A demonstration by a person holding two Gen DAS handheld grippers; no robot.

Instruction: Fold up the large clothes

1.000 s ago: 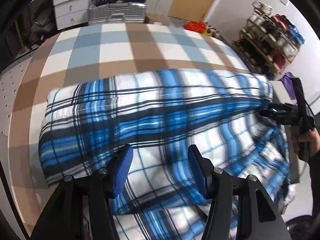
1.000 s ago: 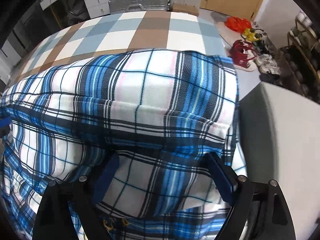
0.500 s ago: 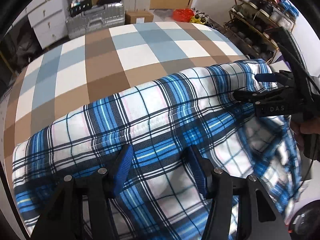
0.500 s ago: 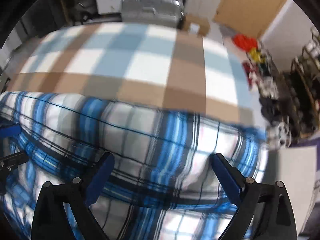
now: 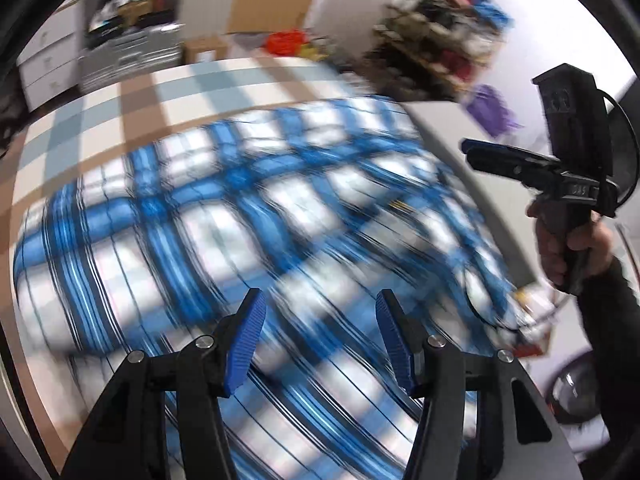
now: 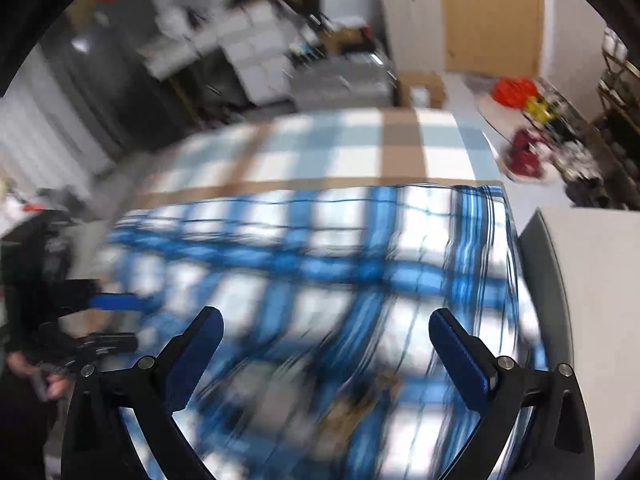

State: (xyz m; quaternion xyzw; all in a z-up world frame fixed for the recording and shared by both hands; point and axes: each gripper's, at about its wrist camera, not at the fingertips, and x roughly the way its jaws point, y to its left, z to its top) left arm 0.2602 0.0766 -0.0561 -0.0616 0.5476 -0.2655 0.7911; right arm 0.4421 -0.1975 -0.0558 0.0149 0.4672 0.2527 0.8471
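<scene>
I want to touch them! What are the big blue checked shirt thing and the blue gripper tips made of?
The blue-and-white plaid garment looks like soft matte woven cloth: it sags and folds. The blue ribbed pads look like rubber or plastic, judging by their fine grooves, though that is uncertain.

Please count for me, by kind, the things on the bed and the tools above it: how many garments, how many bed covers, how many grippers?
Blue plaid garment: 1
Checked bed cover: 1
Grippers: 2, the left gripper and the right gripper, both open and holding nothing
Total: 4
</scene>
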